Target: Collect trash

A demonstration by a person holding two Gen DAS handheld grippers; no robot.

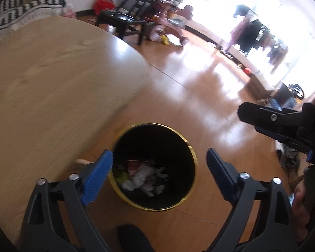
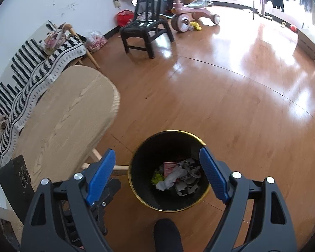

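A black bin with a gold rim (image 1: 157,138) (image 2: 161,145) stands on the wooden floor beside a table leg. Crumpled white paper, a red wrapper and a yellow-green scrap lie in its bottom as trash (image 1: 142,176) (image 2: 174,178). My left gripper (image 1: 159,154) hangs over the bin's mouth, open, with nothing between its blue pads. My right gripper (image 2: 157,151) is also above the bin, open and empty. One black finger (image 1: 262,117) of the right gripper shows at the right edge of the left wrist view.
A light wooden table (image 1: 52,84) (image 2: 63,115) sits left of the bin. A dark foot (image 2: 168,235) is just in front of the bin. Farther off are a black chair (image 2: 145,29), a pink tricycle (image 2: 189,14) and a striped blanket (image 2: 31,67).
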